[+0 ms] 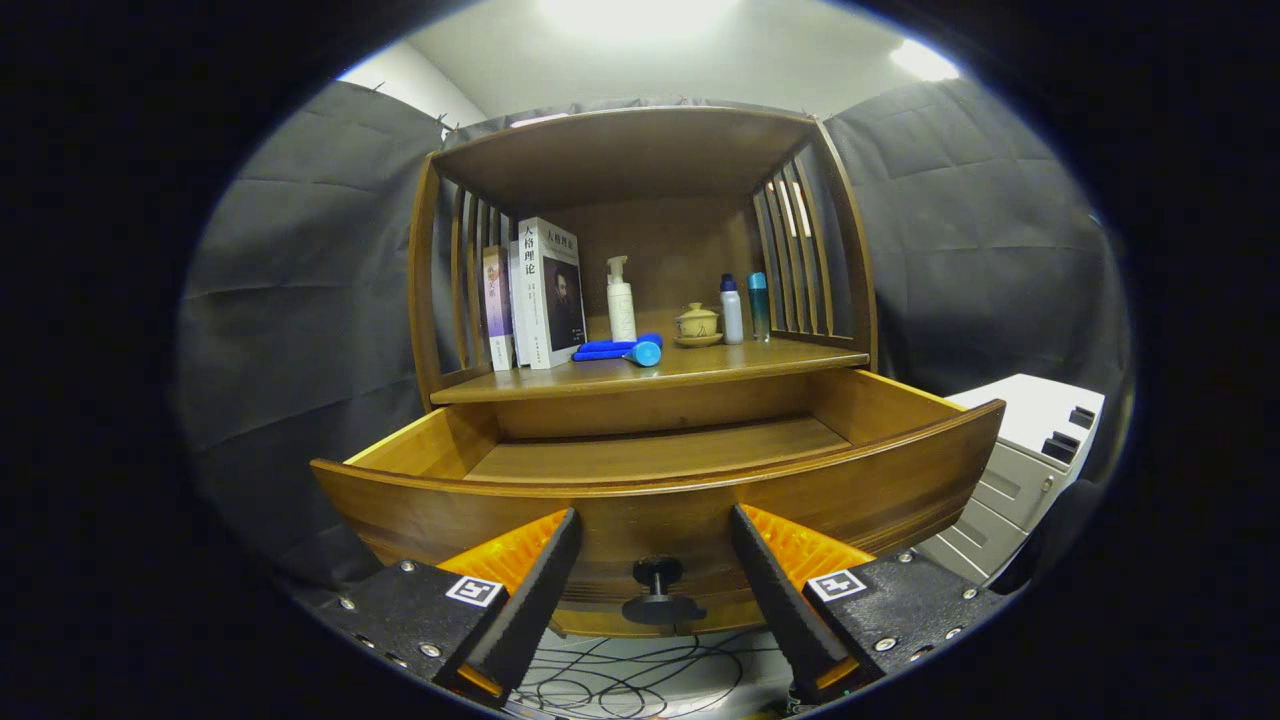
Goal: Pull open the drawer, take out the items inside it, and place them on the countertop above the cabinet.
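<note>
Spread apart, the gripper's [655, 560] two fingers flank one dark knob [656, 574] without touching it. One wooden cabinet [640, 160] has its single drawer [660, 485] pulled out, its visible floor bare. On the countertop [700, 368] stand three books [540, 295], three bottles [621, 300], one lidded cup [697, 322] and one blue item [620, 350] lying flat.

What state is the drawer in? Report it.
Open: the drawer is pulled out, its bare floor showing. The gripper stands open around its knob.

The claw [655, 560] has screw-studded dark housings, each bearing a square black-and-white marker.
</note>
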Available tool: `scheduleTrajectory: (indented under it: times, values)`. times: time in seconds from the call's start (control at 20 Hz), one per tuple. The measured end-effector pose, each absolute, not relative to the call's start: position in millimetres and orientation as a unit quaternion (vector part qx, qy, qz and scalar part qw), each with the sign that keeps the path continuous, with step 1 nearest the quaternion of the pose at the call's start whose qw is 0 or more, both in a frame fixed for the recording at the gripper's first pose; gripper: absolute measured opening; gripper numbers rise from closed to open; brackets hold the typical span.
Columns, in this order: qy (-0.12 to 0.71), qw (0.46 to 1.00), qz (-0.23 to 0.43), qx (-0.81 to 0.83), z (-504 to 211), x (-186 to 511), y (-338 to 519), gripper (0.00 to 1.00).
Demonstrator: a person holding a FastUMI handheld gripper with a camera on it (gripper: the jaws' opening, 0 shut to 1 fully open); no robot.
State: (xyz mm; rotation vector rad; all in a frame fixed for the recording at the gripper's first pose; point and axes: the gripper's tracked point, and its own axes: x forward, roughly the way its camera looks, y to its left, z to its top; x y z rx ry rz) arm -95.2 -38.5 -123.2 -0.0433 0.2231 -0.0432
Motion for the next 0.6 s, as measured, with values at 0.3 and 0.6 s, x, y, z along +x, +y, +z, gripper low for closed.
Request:
scheduleTrajectory:
  times: [0.3, 0.6]
  values:
    - [0.107, 0.994, -0.022, -0.022, -122.0, -70.9, -38.3, 0.95]
    - [0.092, 0.995, -0.030, -0.021, -118.0, -34.8, -34.6, 0.95]
